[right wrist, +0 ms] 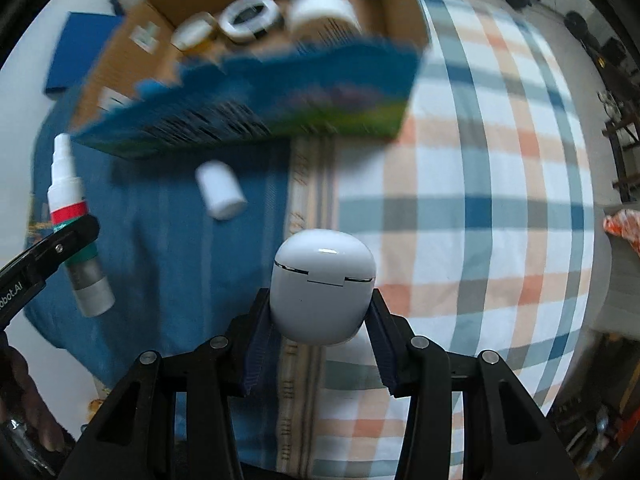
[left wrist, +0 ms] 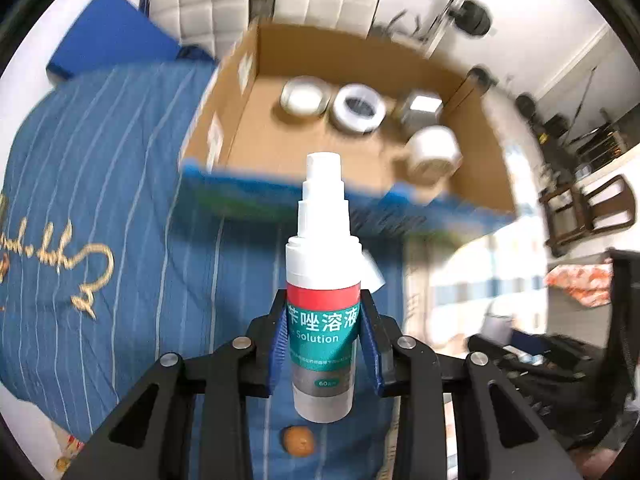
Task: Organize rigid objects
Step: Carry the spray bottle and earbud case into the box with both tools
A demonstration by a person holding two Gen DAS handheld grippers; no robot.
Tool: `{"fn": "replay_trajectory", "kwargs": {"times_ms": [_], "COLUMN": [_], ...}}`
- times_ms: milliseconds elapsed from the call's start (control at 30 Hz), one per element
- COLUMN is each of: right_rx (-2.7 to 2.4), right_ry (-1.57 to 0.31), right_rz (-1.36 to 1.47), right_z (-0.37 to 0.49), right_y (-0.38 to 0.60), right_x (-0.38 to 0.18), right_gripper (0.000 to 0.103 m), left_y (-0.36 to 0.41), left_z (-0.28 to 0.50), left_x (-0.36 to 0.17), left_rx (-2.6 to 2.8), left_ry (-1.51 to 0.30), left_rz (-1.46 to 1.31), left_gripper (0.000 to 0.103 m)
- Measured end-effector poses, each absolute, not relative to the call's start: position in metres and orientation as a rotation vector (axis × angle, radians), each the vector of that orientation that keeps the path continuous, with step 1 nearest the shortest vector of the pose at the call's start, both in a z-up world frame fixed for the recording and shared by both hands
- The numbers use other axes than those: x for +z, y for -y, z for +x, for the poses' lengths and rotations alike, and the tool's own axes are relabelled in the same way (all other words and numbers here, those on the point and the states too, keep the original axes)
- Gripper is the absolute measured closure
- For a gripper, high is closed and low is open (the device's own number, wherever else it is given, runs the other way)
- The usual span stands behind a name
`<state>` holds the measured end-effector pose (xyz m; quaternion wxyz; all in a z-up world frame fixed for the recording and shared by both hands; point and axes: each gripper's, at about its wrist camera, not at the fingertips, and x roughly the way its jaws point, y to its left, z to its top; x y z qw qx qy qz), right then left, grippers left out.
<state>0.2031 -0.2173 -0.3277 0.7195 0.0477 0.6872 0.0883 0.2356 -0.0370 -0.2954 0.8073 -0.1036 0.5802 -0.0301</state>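
Left tool [left wrist: 324,344] clamped on upright spray bottle [left wrist: 322,300], nozzle pointing ahead toward cardboard box [left wrist: 348,60]. Right tool [right wrist: 320,320] gripping white earbud case [right wrist: 322,284]; box ahead, slightly left. Both about equally near.

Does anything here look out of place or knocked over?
One thing: a small white bottle lies on its side on the blue cloth, outside the cardboard box where the other containers are gathered. The spray bottle and white earbud case are simply held in grippers.
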Motion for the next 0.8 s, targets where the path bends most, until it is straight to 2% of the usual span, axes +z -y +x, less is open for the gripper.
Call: {"fn": "replay_trajectory", "kwargs": {"times_ms": [200,400,567,800], "right_rx": [0.283,0.341,0.335,0.293], "right_ry": [-1.401,-1.307,-1.282,-1.371], "right_rz": [0.148,0.169,0.173,0.174], "right_z": [0.210,0.248,0.294,0.354], "right_y": [0.209,0.189,0.169,0.147], "right_x": [-0.262,-0.210,-0.198,-0.245], "right_gripper": [0.055,0.055,0.055,0.055], "left_y": [0.028,0.014,-0.002,-0.013], "left_z": [0.262,0.306,0.355,0.401], "left_x": [-0.216,-0.183,-0.206,-0.276], "left_rx": [-0.134,-0.143,-0.123,-0.074], "left_ry": [-1.097,-1.056,-1.140,-1.313], "left_rz": [-0.249,-0.212,-0.185,-0.156], "left_gripper": [0.073,0.073,0.073,0.073]}}
